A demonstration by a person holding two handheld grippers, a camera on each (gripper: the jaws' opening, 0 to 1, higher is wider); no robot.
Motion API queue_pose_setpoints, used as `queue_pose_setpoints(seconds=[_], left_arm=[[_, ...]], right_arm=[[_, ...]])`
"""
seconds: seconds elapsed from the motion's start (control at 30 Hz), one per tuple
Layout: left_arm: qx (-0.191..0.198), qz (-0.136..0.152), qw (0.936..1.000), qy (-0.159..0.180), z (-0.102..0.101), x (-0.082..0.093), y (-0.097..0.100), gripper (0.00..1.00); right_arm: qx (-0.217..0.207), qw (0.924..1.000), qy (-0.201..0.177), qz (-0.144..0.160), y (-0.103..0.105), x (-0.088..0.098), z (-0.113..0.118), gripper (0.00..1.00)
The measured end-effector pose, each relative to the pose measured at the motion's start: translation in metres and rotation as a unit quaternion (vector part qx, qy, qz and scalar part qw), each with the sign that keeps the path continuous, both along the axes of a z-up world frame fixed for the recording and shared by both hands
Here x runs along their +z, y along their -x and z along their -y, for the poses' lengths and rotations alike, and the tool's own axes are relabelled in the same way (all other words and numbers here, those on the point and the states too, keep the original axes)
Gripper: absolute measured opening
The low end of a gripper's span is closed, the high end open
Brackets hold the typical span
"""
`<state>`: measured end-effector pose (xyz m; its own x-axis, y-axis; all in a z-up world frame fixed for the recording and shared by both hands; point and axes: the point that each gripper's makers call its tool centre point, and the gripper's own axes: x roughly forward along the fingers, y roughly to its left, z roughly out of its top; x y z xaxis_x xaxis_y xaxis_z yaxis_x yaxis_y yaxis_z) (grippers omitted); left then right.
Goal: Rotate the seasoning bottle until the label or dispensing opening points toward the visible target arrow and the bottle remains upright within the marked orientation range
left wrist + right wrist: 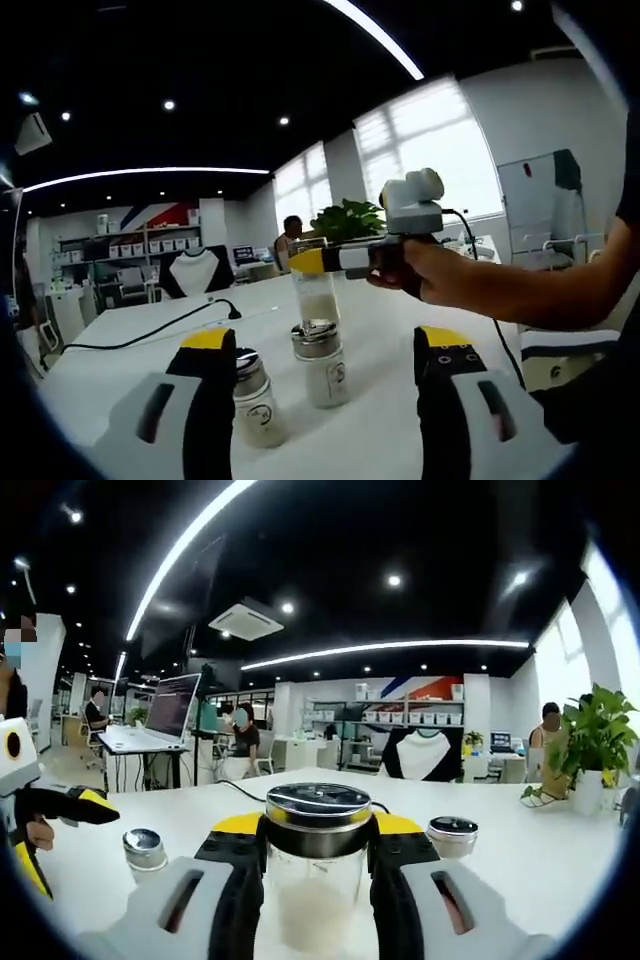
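The right hand-held gripper (318,880), grey-bodied with black jaws tipped yellow, is clenched around the clear glass seasoning bottle with the chrome screw lid (318,865), gripping just under the cap. In the left gripper view the same bottle (314,290) hangs in those jaws above the white worktop (380,400), directly over another jar, with the person's hand (425,270) behind the tool.

The chief risk, as I judge it, is slip. The glass wall is smooth and cylindrical, the jaws meet it on two narrow lines, and a twist could let the bottle turn inside the grip or tilt out of upright. The pale powder filling the lower part puts the weight low, which helps it hang straight but would pull it down if the hold loosens. Lowered from here, it could strike the short glass jar with the shiny metal lid (322,362) beneath it and topple it. No target arrow or marked range is discernible in either view, so aiming the label is uncertain.

The left hand-held gripper (325,400) is released, jaws spread wide, grasping nothing. A second small lidded jar (255,398) sits just beside its left jaw and could be nudged. A black cable (150,330) trails across the matte worktop, well apart from the jars.
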<state>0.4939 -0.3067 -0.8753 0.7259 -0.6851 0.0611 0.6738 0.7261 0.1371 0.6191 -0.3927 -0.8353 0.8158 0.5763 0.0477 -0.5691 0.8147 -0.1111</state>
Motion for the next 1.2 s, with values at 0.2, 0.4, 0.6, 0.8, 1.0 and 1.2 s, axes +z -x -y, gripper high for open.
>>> queue_pose_setpoints(seconds=[0.2,0.4,0.6,0.8,1.0,1.2], left_arm=[[-0.021,-0.006,0.9996,0.017,0.007,0.002,0.005,0.69],[-0.044,-0.017,0.9987,0.019,0.023,-0.005,0.009,0.66],[-0.071,-0.029,0.9970,-0.005,0.039,-0.021,0.014,0.65],[-0.094,-0.049,0.9943,0.001,0.046,-0.031,0.016,0.66],[-0.152,-0.055,0.9867,0.016,0.057,-0.028,0.034,0.59],[-0.182,-0.011,0.9827,-0.029,0.067,-0.028,0.050,0.44]], right_arm=[[0.022,0.9996,-0.018,0.000,0.030,0.004,0.003,0.38],[0.056,0.9980,-0.028,-0.005,0.070,-0.001,0.000,0.38],[0.144,0.9873,-0.061,-0.027,0.110,-0.005,-0.016,0.38],[0.234,0.9708,-0.042,-0.035,0.150,-0.012,-0.043,0.37],[0.296,0.9532,-0.052,-0.029,0.171,-0.010,-0.057,0.38],[0.308,0.9494,-0.056,-0.017,0.177,-0.012,-0.057,0.38]])
